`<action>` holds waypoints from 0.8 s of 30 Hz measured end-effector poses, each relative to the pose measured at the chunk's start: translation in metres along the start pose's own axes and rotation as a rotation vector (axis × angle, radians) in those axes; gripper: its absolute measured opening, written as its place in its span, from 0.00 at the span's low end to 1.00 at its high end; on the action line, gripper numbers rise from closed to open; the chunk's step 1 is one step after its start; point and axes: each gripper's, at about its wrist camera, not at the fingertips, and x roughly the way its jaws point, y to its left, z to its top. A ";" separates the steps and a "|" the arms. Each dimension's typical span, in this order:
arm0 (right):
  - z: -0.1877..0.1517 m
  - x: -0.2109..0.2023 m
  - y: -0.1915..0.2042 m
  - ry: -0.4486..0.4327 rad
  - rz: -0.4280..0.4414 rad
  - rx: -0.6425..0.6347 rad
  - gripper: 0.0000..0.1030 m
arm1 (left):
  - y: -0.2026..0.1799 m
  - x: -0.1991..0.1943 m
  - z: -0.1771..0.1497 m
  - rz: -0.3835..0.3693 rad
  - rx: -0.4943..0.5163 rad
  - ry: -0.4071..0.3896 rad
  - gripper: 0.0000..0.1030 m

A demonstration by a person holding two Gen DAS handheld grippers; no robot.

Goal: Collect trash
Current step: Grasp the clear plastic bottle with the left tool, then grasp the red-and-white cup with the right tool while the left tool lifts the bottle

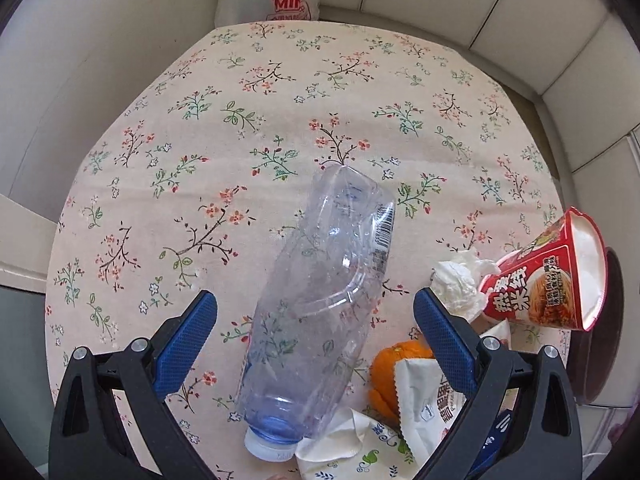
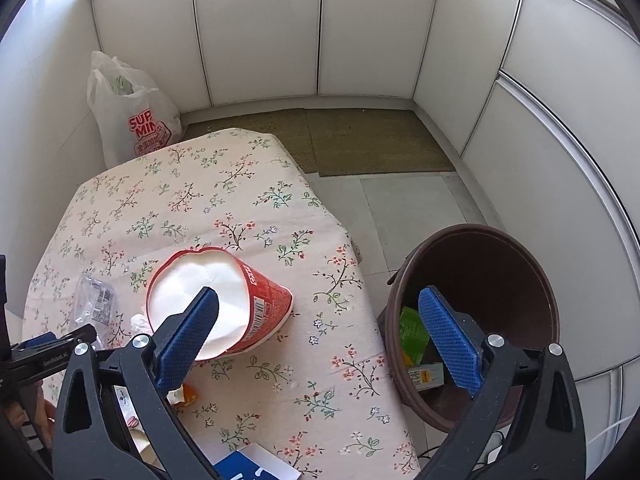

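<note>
Two grippers: both stand with fingers spread wide and nothing between the pads.
Left gripper [image 1: 315, 316]: the clear plastic bottle [image 1: 320, 304] lies flat between its open fingers, touching neither pad, with its white cap toward the wrist and its base pointing away.
Right gripper [image 2: 319, 316]: its left pad overlaps the white mouth of the red noodle cup [image 2: 218, 306], which lies on its side; whether the pad touches the cup cannot be told. Its right pad hangs over the brown bin [image 2: 476, 320].
Step in hand: judged to be the pick of the bottle by the left gripper.
How to do it well: close squarely across the mid-body, not the tapered neck. The thin wall will likely dent, so a gentle squeeze should do. Keep the pads low enough that the round body does not roll out.
Beside the left fingers: crumpled tissue [image 1: 460, 286], orange peel [image 1: 394, 372] and a white wrapper [image 1: 424, 400] crowd the right finger and could snag.
Surface: a floral tablecloth [image 1: 240, 128] covers the table, soft and slightly wrinkled.
Bin: it stands on the floor just off the table edge and already holds some packaging.
Room: white panelled walls, a tiled floor with a mat, and a white shopping bag [image 2: 132, 116] beyond the table's far corner.
</note>
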 end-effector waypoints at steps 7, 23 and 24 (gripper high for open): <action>0.003 0.021 0.009 0.055 0.016 0.018 0.93 | 0.000 0.027 0.008 -0.014 0.019 0.078 0.93; 0.000 0.064 -0.003 0.269 0.334 0.302 0.70 | 0.007 -0.007 -0.008 -0.059 0.034 -0.004 0.65; -0.001 0.065 -0.004 0.274 0.341 0.314 0.65 | 0.008 -0.014 -0.008 -0.074 0.030 -0.018 0.65</action>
